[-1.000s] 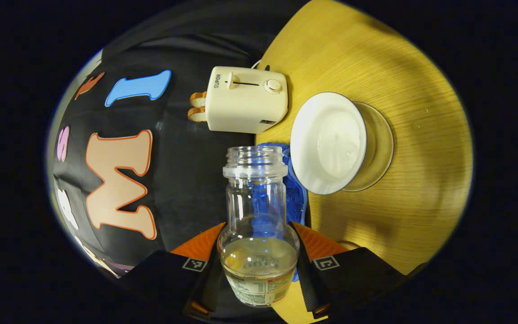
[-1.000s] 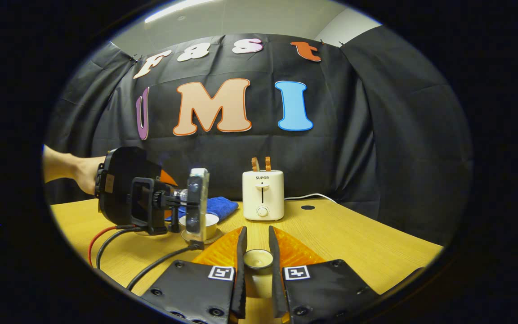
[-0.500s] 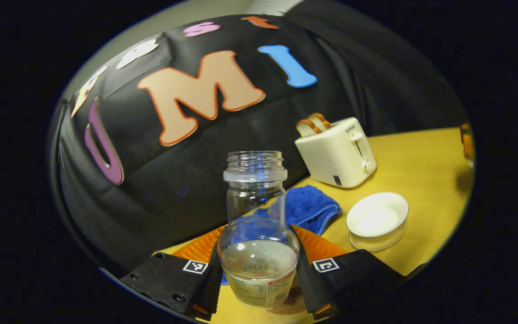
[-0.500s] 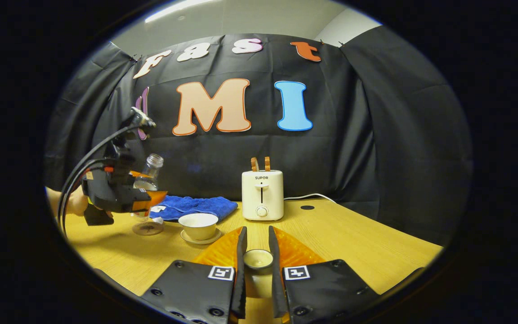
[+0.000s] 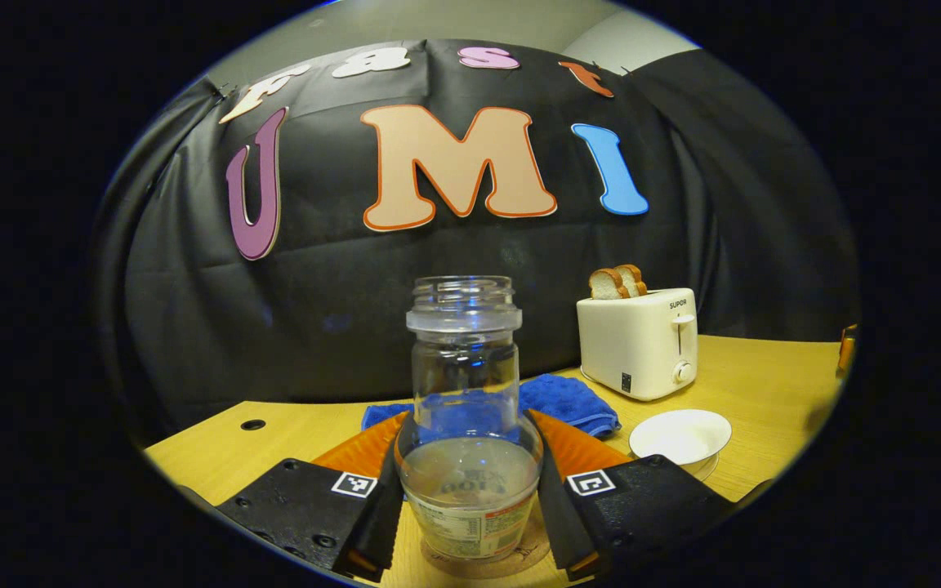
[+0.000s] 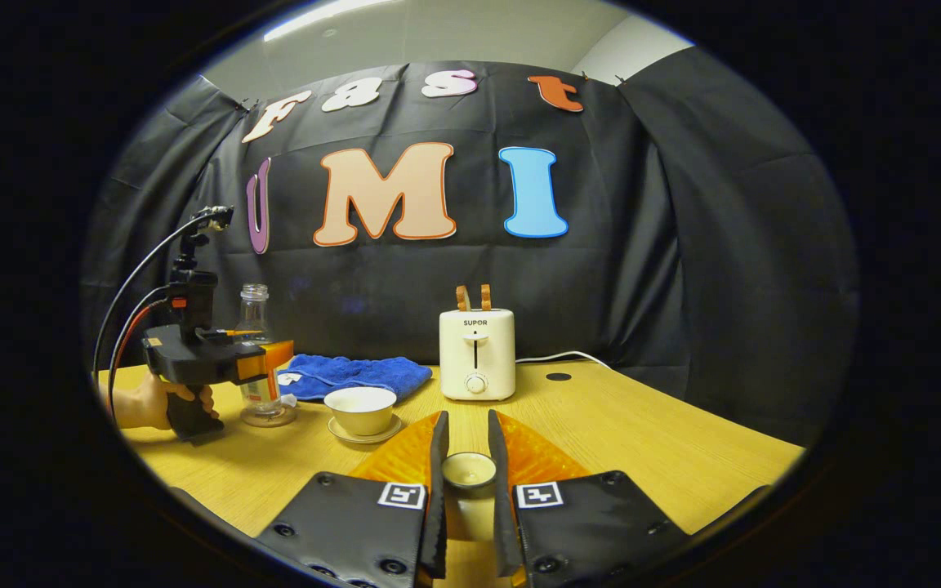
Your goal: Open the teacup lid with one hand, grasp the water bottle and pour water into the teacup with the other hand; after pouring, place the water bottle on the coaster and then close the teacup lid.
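My left tool [image 5: 468, 490] clamps the upright water bottle [image 5: 466, 408] on what looks like the coaster [image 6: 268, 420]; my right tool [image 6: 466, 474] pinches the teacup lid [image 6: 469, 469] — open teacup [image 6: 361, 408] beside the bottle.

Clear glass water bottle [image 5: 466, 392], uncapped: colourless body, pale liquid in the base, label banded white and red. Round coaster [image 5: 479, 562]: brown. White ceramic teacup [image 5: 680, 434] on a pale saucer. Cream plastic toaster [image 5: 638, 341] with golden-brown bread slices [image 5: 617, 282]. Blue terry cloth [image 5: 564, 400]. Wooden table [image 6: 634, 433]: yellow, fine straight grain. Small lid [image 6: 469, 469]: cream-white.
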Demonstrator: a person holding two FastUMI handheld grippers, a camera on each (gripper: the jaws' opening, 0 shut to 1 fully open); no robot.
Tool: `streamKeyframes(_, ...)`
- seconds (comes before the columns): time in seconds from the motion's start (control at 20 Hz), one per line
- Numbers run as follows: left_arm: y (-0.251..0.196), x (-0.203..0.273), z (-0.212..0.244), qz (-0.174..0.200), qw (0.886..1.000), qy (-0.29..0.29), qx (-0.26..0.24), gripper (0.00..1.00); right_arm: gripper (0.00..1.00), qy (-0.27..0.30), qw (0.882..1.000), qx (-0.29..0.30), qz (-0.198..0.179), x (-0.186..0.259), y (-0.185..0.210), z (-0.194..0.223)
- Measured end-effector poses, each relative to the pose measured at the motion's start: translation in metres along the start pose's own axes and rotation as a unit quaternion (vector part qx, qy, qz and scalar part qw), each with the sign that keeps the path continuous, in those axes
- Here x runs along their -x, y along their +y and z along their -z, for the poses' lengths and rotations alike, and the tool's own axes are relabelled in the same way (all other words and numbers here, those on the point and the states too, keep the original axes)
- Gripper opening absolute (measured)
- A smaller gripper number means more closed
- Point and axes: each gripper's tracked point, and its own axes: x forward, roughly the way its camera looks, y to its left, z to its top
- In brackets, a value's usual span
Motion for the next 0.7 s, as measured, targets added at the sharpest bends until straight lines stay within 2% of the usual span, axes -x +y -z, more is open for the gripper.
streamKeyframes(0.4,0.0084,0.0032,0.0021,-0.008,0.999,-0.015,0.050,0.70,0.26,-0.001,1.000,0.000,0.000,-0.0007,0.0001,0.0004)
streamKeyframes(0.7,0.0113,0.0034,0.0051,-0.010,0.999,-0.011,0.049,0.72,0.27,-0.001,1.000,0.000,0.000,-0.0013,-0.0003,0.0000)
